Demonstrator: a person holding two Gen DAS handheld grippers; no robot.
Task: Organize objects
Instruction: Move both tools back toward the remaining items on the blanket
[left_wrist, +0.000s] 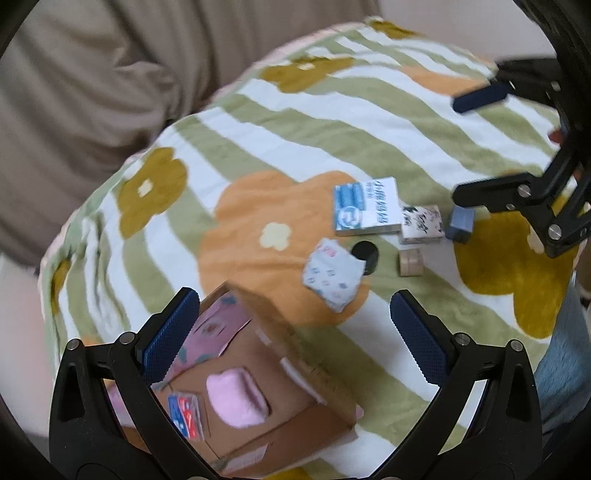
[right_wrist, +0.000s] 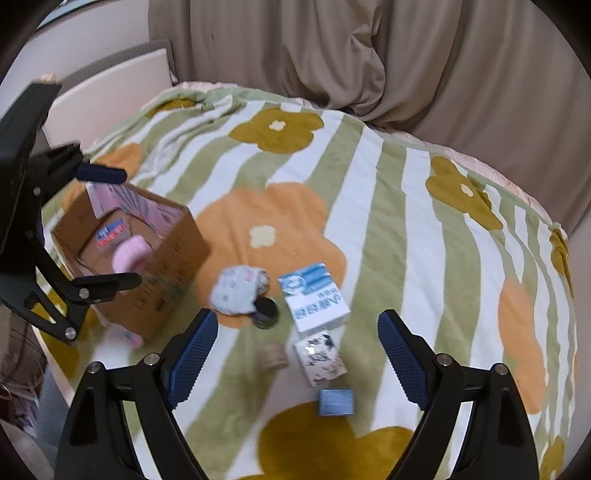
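An open cardboard box (left_wrist: 295, 387) (right_wrist: 159, 295) on the flowered blanket holds a pink soft item (left_wrist: 236, 398) (right_wrist: 129, 254) and a red-and-blue card (left_wrist: 184, 413). My left gripper (left_wrist: 293, 332) (right_wrist: 114, 227) hangs open over the box with nothing between its fingers. Loose on the blanket lie a patterned cloth pouch (right_wrist: 236, 290), a black round jar (right_wrist: 265, 314), a blue-and-white carton (right_wrist: 314, 295), a black-and-white patterned box (right_wrist: 321, 358), a beige roll (right_wrist: 275, 356) and a small blue box (right_wrist: 336, 402). My right gripper (right_wrist: 299, 354) (left_wrist: 469, 144) hovers open above them, empty.
The striped blanket (right_wrist: 388, 221) covers a bed. A beige curtain (right_wrist: 332, 55) hangs along its far side and a white panel (right_wrist: 110, 92) stands at the far left. The bed's edge drops off at the left, past the box.
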